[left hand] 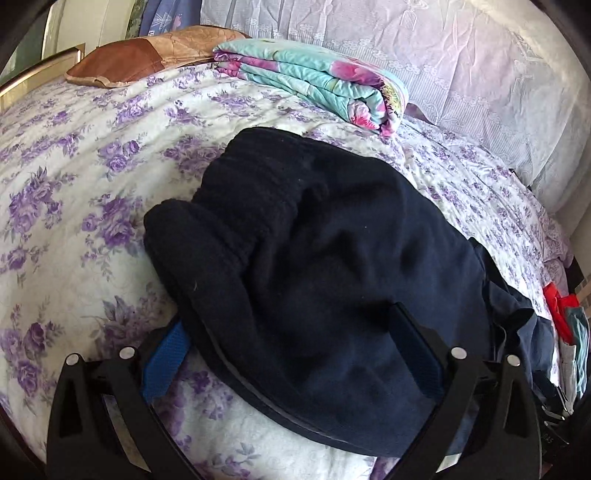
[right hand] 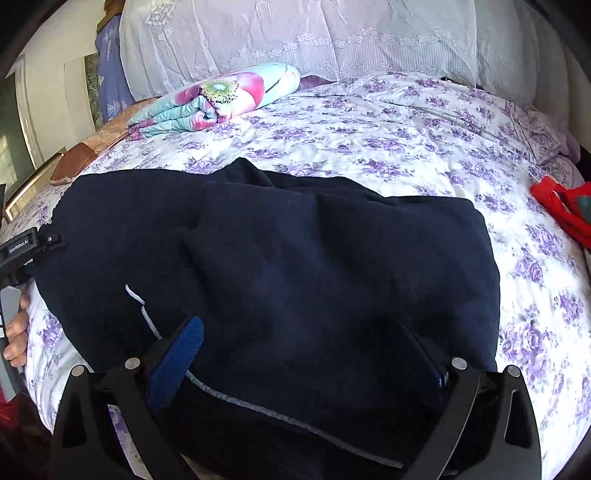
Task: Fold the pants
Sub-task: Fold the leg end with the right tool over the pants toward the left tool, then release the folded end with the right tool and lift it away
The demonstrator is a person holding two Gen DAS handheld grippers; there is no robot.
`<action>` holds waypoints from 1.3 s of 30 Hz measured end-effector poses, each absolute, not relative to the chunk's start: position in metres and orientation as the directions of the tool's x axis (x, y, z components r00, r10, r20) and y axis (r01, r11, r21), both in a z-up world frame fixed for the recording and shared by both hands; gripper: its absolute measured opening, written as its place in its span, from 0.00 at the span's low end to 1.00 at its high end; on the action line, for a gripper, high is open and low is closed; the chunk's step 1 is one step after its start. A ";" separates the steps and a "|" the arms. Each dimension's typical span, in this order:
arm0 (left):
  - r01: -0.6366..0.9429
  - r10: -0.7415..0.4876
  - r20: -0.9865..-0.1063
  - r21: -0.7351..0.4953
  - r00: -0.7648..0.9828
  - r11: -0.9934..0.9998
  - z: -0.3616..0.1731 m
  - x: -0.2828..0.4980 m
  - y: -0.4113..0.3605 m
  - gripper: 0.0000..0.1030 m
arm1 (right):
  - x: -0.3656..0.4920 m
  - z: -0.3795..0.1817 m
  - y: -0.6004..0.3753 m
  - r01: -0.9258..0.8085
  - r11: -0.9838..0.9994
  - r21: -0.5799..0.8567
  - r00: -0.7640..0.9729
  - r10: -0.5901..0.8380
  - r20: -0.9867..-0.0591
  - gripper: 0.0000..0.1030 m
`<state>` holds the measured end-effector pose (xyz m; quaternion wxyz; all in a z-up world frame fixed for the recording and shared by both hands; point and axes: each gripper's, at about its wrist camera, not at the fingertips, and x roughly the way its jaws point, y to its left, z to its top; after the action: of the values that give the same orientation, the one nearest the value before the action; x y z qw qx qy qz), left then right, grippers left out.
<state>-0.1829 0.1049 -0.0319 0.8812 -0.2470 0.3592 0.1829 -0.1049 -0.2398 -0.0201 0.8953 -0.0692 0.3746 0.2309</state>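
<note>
The pants (left hand: pixel 314 258) are dark navy, thick and soft, and they lie in a folded bundle on the bed sheet (left hand: pixel 74 184), which is white with purple flowers. In the left wrist view the ribbed cuffs (left hand: pixel 229 199) point away, toward the far left of the pants. A thin pale line (right hand: pixel 258 402) runs along the near edge of the pants.

The left gripper (left hand: pixel 291 350) has its jaws spread wide. One blue pad sits on the sheet just beside the left edge of the pants, the other lies on top of the cloth, and they do not squeeze it. The right gripper (right hand: pixel 306 354) is also released, fully spread, with both fingers resting on the pants and nothing clamped.

Left of the pants, at the picture edge, a hand (right hand: pixel 16 332) holds the other tool. Behind the pants, to the left, a brown pillow (left hand: pixel 122 62) lies near the bed edge. Next to it is a folded blanket (left hand: pixel 314 85) in turquoise and pink. Behind the pants a lace cover (right hand: pixel 295 33) hangs. Right of the pants, well apart, is a red cloth (right hand: pixel 561 206). Nothing lies on top of the pants except the fingers.
</note>
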 end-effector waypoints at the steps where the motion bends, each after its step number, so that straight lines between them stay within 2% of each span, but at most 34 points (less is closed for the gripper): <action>1: -0.498 0.145 -0.720 -0.306 0.678 0.811 -0.032 -0.184 0.105 0.95 | -0.106 -0.018 -0.243 -0.465 0.883 0.063 0.617 0.374 -0.693 0.97; 5: -0.495 0.157 -0.715 -0.293 0.682 0.818 -0.032 -0.186 0.103 0.95 | -0.125 -0.004 -0.262 -0.395 0.917 0.043 0.709 0.334 -0.621 0.97; 9: -0.494 0.157 -0.713 -0.293 0.684 0.819 -0.032 -0.185 0.103 0.95 | -0.128 -0.022 -0.251 -0.441 0.887 -0.140 0.677 0.226 -0.701 0.97; 18: -0.483 0.179 -0.691 -0.274 0.700 0.832 -0.026 -0.187 0.099 0.95 | -0.123 -0.022 -0.262 -0.455 0.888 -0.065 0.655 0.285 -0.700 0.97; 27: -0.495 0.223 -0.675 -0.239 0.703 0.836 -0.023 -0.191 0.095 0.84 | -0.126 -0.020 -0.266 -0.462 0.886 -0.029 0.651 0.317 -0.689 0.97; 30: -0.483 0.189 -0.684 -0.268 0.704 0.833 -0.025 -0.190 0.099 0.84 | -0.127 -0.017 -0.274 -0.466 0.885 0.025 0.648 0.360 -0.671 0.97; 32: -0.465 0.132 -0.688 -0.324 0.713 0.824 -0.027 -0.192 0.106 0.88 | -0.126 -0.015 -0.277 -0.458 0.888 0.046 0.650 0.369 -0.664 0.97; 36: -0.423 0.037 -0.683 -0.407 0.729 0.810 -0.031 -0.197 0.117 0.91 | -0.124 -0.005 -0.269 -0.476 0.878 0.047 0.650 0.387 -0.654 0.97; 39: -0.413 0.013 -0.682 -0.428 0.732 0.804 -0.032 -0.195 0.118 0.93 | -0.118 0.012 -0.246 -0.523 0.852 0.042 0.638 0.423 -0.643 0.97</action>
<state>-0.1952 0.1183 -0.0319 0.8845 -0.2890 0.3461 0.1202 -0.1185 -0.2464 0.0124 0.9021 -0.0740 0.3347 0.2622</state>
